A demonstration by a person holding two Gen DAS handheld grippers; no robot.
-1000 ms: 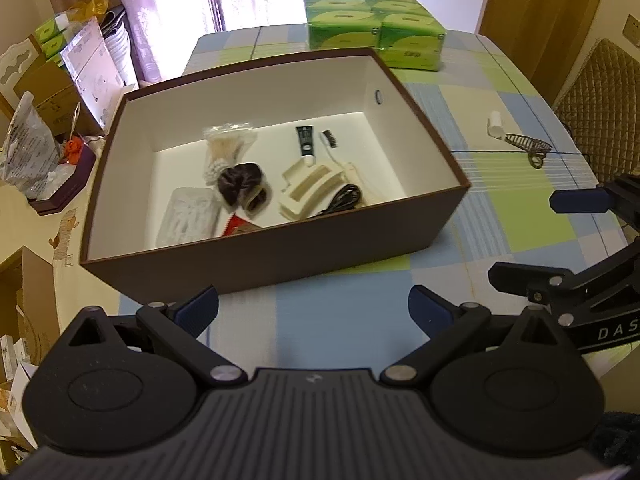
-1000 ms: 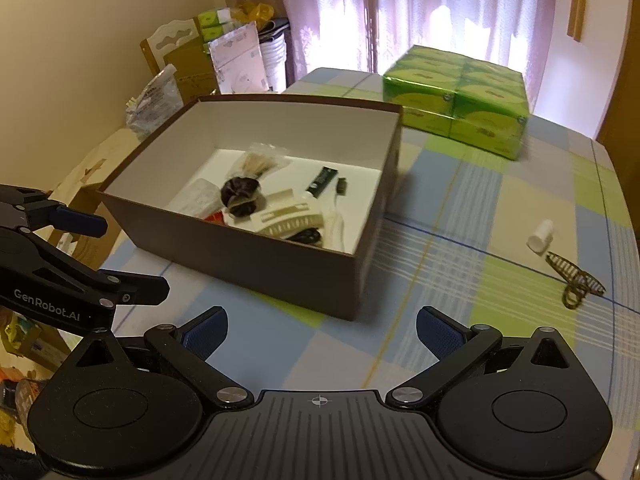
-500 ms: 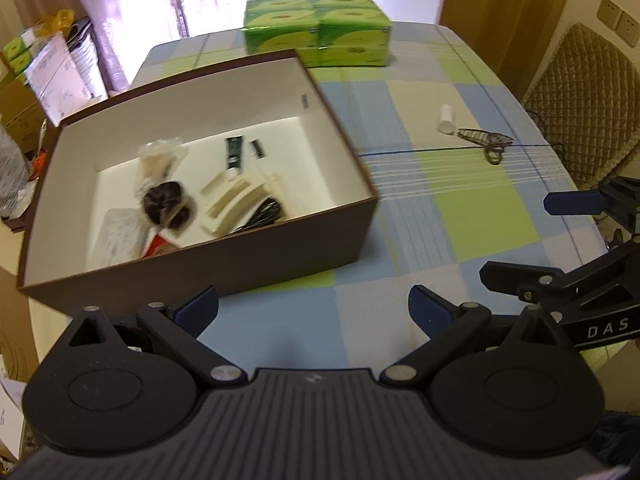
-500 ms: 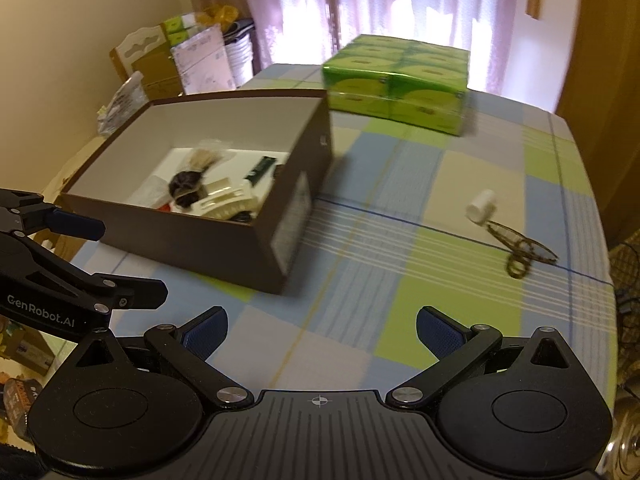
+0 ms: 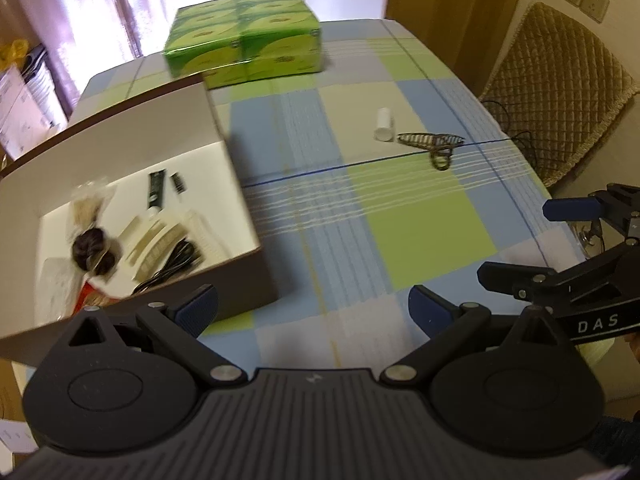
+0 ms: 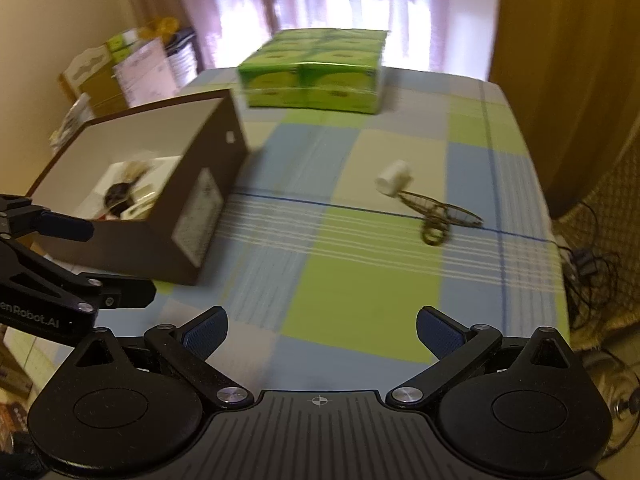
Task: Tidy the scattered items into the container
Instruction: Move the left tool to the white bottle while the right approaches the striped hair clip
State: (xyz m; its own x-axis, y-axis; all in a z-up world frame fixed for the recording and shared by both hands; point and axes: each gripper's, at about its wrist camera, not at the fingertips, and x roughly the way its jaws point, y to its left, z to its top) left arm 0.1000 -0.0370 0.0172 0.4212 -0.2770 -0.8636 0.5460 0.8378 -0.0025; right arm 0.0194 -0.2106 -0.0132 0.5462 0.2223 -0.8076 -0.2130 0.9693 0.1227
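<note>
Two claws hung over the near end of the desk (image 6: 360,280), both spread wide and holding nothing. The left claw (image 5: 314,310) sat just in front of the near right corner of the brown box (image 5: 240,280), its blue pads (image 5: 196,308) well apart. The right claw (image 6: 320,328) was beside it, over a green square of the checked cloth, and it showed in the left wrist view as a black arm at the right edge.

Inside the white-lined box lay a dark hair scrunchie (image 5: 92,254), a cream comb-like piece (image 5: 154,238), a black cord (image 5: 172,266), a small dark tube (image 5: 155,190) and a clear packet (image 5: 90,200); motion blur softened all of them, so finer detail could not be told.

Out on the cloth, well apart from the box and toward the far right of the desk, two items were loose. A small white cylinder (image 6: 394,178) lay on its side on a pale square, and a bronze wire hair clip (image 6: 438,216) lay just beside it, its tip touching or nearly touching the cylinder; the blur left that unclear. The clip crossed a thin blue line in the cloth.

At the far end stood a green multipack of tissue boxes (image 6: 314,74), near the back corner of the box. A quilted chair (image 5: 560,92) stood off the right side.
</note>
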